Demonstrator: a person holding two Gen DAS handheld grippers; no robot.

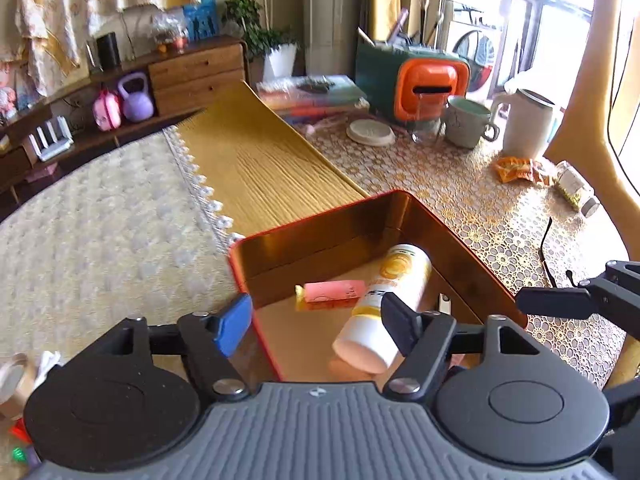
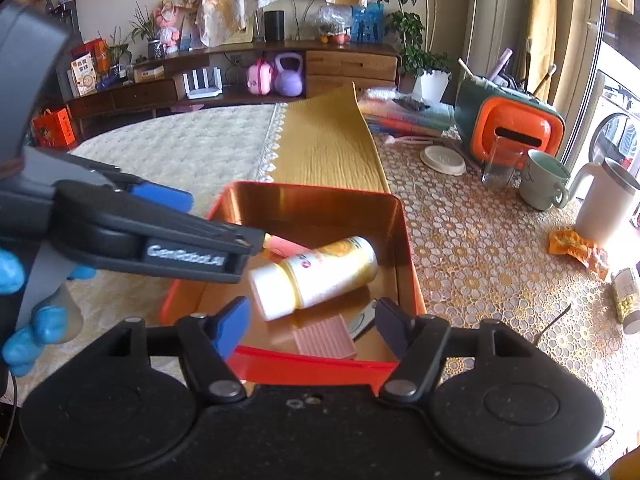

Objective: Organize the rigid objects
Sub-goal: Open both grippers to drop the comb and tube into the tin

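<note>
An orange metal tin (image 1: 312, 224) (image 2: 412, 276) stands on the table edge. In it lie a white and yellow bottle (image 1: 388, 304) (image 2: 320, 276) on its side, a pink wrapped bar (image 1: 332, 294) and a pink ribbed piece (image 2: 324, 340). My left gripper (image 1: 316, 324) is open over the tin's left wall, empty; it also shows in the right wrist view (image 2: 224, 224). My right gripper (image 2: 312, 326) is open and empty above the tin's near wall. One right finger (image 1: 552, 302) shows in the left wrist view.
On the lace tablecloth (image 2: 480, 248) lie an orange snack packet (image 2: 576, 250), a small jar (image 2: 628, 296) on its side, a green mug (image 2: 544, 180), a white kettle (image 2: 604, 204), a glass (image 2: 498, 164), a white lid (image 2: 442, 160), books (image 2: 404, 114) and an orange-green box (image 2: 512, 128).
</note>
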